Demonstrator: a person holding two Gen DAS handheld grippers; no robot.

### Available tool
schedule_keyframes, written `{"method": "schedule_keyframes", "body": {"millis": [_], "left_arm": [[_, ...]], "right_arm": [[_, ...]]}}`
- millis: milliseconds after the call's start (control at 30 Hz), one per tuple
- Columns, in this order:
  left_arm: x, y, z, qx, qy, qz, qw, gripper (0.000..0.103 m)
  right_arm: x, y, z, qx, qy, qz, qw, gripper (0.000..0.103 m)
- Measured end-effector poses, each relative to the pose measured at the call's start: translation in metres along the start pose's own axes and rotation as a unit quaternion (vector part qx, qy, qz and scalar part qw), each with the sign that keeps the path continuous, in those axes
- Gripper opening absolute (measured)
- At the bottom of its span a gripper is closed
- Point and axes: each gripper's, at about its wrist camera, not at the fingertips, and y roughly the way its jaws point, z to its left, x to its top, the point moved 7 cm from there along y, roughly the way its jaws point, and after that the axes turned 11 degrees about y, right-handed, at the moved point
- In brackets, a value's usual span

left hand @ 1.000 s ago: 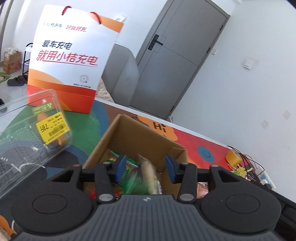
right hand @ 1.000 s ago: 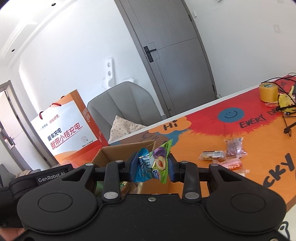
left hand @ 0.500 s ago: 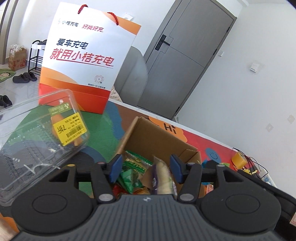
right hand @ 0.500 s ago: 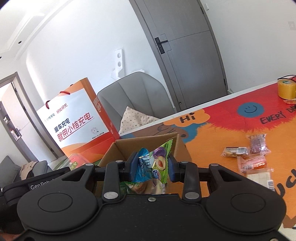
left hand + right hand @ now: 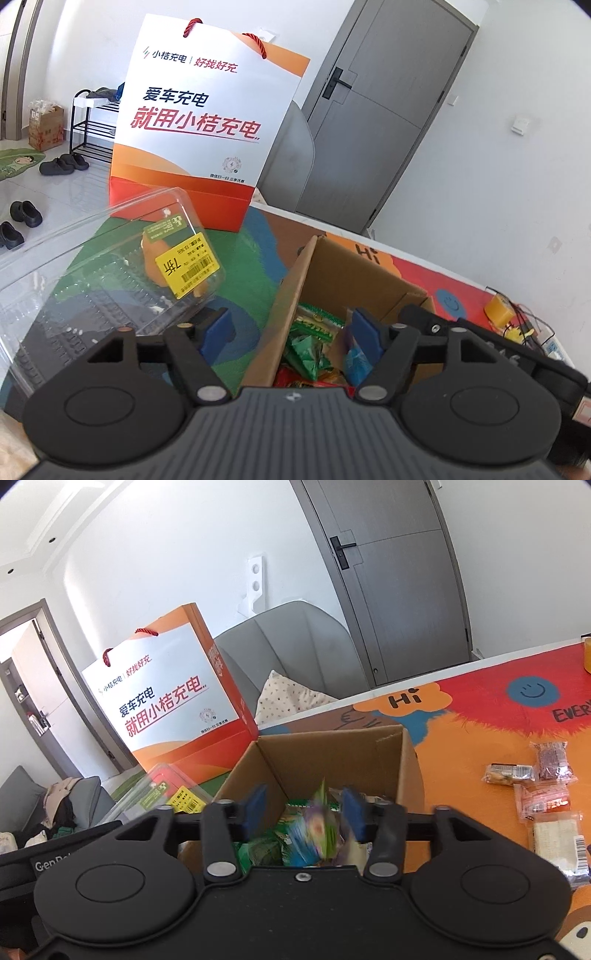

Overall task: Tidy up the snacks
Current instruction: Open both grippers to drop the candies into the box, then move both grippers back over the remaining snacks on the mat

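While both grippers hang over the cardboard box (image 5: 334,753), neither one holds anything. Right gripper (image 5: 303,808): jaws have just been opening and stand moderately wide; the blue-green plum snack packet (image 5: 314,830) sits blurred between and below the pads, clear of both, over the pile inside the box. Left gripper (image 5: 290,330): jaws have just been opening too, now wide, nothing between the blue pads (image 5: 364,328); through the gap show the near left wall of the box (image 5: 288,306) and green packets (image 5: 308,345) inside it.

Box contents: green, red and orange wrappers heaped together; individual pieces hard to separate. Box stands open-topped on the colourful table mat (image 5: 476,731).

Loose snacks (image 5: 543,790) lie on the mat to the right of the box, well apart from it: a dark reddish packet, a nut bar, an orange-pink packet, a pale wafer pack with a barcode, clustered close together.

Clear plastic clamshell (image 5: 110,273) with a yellow price sticker lies left of the box, partly under the left gripper body. An orange-and-white paper bag (image 5: 207,122) with red cord handles stands upright behind it, at the table's far edge. A grey chair (image 5: 295,653) with a dotted cushion stands behind the table; a grey door (image 5: 391,576) is shut behind that. A yellow tape roll (image 5: 498,308) sits at the far right of the mat, near cables.
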Motion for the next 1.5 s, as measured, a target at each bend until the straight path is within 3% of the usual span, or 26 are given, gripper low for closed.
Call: {"method": "schedule_keyframes", "body": {"millis": [200,600,967,1500], "left_arm": [[-0.002,-0.004,-0.010,-0.006,0.012,-0.001,0.9999,0.081],[-0.006,-0.015,-0.040,-0.014,0.047,-0.005,0.9988,0.094],[-0.008,-0.028,-0.080,-0.029,0.070,-0.015,0.9970,0.098],[-0.019,-0.037,-0.126,-0.067,0.122,-0.011,0.9902,0.098]], "right_arm": [[0.004,-0.022,-0.019,-0.020,0.020,-0.016,0.999,0.084],[0.006,-0.054,-0.051,-0.033,0.046,-0.024,0.998,0.103],[0.018,-0.096,-0.087,-0.043,0.063,-0.047,0.996,0.103],[0.019,-0.132,-0.123,-0.091,0.070,-0.075,0.990,0.103]]}}
